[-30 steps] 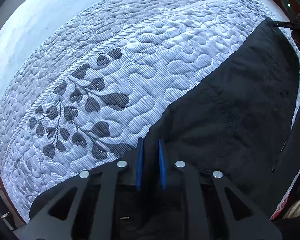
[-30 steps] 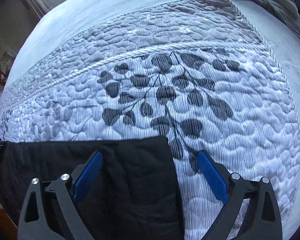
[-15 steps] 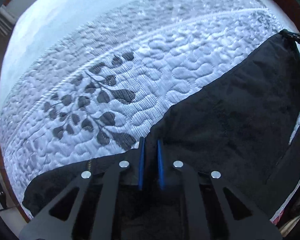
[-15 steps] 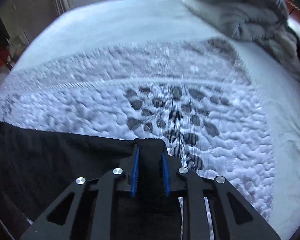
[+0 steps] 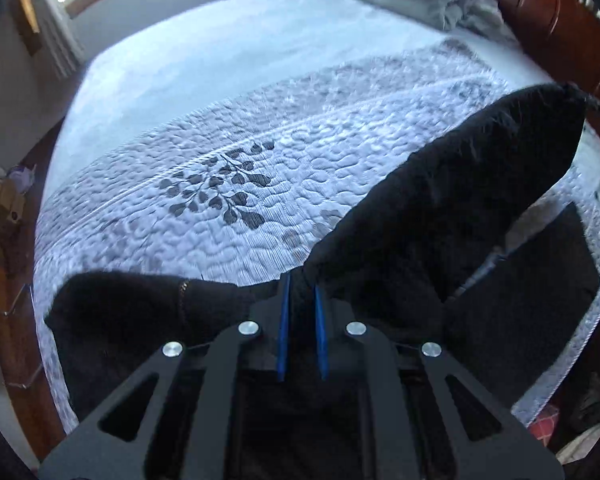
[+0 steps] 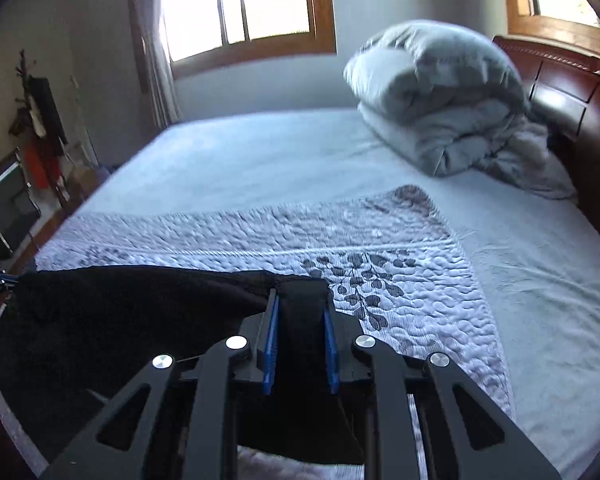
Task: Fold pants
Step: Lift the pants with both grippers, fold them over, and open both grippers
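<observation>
left hand-held gripper (image 5: 299, 300) clamped narrow on black pants (image 5: 440, 208); right hand-held gripper (image 6: 300, 312) pinching the other end, cloth raised over quilted bed (image 6: 400, 236).

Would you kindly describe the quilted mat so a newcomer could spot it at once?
Start at the bed with the grey duvet piled by its headboard. On its near half lies the quilted mat, alone in bearing dark leaf sprigs, with the black pants over its near edge.

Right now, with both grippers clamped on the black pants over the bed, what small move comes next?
Probably carry both corners forward over the quilted leaf-print mat and lay them down: the left gripper and right gripper each pinch the black fleece pants, whose held edge hangs lifted.
</observation>
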A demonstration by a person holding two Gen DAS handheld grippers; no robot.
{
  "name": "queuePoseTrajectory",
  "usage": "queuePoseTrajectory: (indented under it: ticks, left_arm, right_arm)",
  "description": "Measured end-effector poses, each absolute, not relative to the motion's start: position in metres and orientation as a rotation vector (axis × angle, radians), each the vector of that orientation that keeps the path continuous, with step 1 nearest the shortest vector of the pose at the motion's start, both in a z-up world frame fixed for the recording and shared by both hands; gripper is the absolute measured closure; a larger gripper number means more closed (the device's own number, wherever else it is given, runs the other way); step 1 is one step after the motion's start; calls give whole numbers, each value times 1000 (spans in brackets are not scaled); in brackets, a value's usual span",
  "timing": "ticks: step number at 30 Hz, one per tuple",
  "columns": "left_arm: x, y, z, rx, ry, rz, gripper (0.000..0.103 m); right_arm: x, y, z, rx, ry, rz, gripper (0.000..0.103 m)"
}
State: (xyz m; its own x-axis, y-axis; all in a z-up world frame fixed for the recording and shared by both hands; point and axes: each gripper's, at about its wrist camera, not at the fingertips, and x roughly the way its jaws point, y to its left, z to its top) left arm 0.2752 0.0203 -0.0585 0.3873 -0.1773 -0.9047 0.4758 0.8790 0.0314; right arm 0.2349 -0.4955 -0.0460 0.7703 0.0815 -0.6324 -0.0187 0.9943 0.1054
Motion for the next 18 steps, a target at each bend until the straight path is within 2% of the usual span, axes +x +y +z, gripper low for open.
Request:
queuePoseTrajectory:
  ticks: [9,18]
  left_arm:
    - [165,32,-34,247,996,-391,93]
    - [82,40,-65,192,1010,-331,92]
  right_arm:
    - [139,-496,-42,151,659,54,84]
    - [63,-490,-64,178,690,20,84]
